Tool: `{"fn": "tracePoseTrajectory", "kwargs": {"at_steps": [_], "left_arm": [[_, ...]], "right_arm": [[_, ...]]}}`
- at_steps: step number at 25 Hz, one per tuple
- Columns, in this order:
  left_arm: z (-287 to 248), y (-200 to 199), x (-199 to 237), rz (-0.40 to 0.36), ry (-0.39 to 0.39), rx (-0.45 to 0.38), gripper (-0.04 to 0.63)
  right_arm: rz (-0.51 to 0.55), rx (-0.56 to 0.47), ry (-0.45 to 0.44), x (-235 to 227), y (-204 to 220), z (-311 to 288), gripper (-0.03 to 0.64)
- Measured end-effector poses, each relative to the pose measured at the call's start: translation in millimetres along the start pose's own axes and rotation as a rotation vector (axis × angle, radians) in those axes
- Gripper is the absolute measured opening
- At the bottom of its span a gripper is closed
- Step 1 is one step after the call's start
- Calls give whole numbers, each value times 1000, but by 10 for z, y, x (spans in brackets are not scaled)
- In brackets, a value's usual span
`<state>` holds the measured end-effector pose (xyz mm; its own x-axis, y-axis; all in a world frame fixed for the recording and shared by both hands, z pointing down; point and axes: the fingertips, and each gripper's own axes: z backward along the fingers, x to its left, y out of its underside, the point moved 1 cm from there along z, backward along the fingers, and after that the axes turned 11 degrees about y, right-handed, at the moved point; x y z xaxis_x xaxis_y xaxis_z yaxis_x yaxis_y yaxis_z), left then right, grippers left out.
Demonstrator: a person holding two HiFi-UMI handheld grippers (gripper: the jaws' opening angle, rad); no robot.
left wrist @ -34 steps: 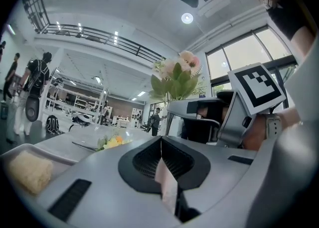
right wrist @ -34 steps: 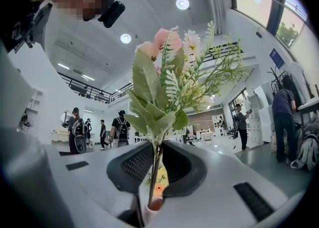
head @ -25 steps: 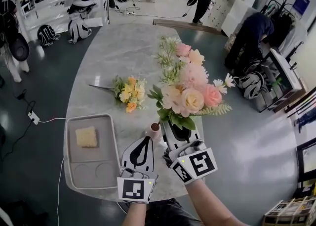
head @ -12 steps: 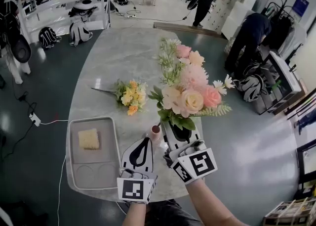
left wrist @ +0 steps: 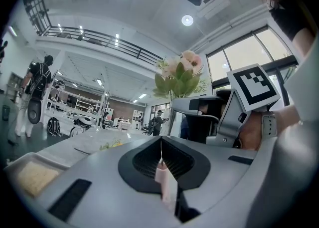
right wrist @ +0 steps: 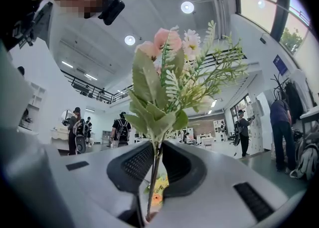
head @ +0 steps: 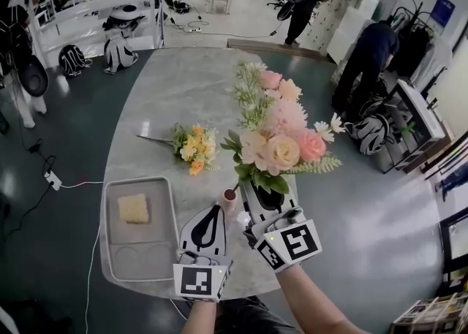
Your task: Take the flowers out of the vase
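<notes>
Our right tongs point(right wrist: 156, 147) clamp the stems point(right wrist: 153, 172) of the big pink flowers point(head: 281, 135), which tower above them; our left tongs point(left wrist: 160, 147), just beside, are closed on the small pink vase point(left wrist: 164, 179). Whether the stems are clear of its mouth we cannot tell. The top-heavy flowers could swing and slip the grip, or a snagged stem could tip the vase. Beyond the tongs spreads a busy workshop point(head: 219, 4), then the grey marble table point(head: 183, 84); left of them a tray point(head: 139, 248), a yellow bunch point(head: 191, 144) further out, a sponge point(head: 133, 208) in the tray.
</notes>
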<state>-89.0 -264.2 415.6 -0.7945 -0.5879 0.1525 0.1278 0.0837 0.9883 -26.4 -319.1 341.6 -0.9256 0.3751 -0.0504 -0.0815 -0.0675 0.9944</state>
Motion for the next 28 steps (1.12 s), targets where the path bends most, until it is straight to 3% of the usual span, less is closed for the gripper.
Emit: {"fn": "tracePoseTrajectory", "kwargs": {"at_steps": [28], "left_arm": [[219, -16, -346, -12, 5, 5, 14]], "right_arm": [[16, 3, 2, -47, -111, 499, 66]]}}
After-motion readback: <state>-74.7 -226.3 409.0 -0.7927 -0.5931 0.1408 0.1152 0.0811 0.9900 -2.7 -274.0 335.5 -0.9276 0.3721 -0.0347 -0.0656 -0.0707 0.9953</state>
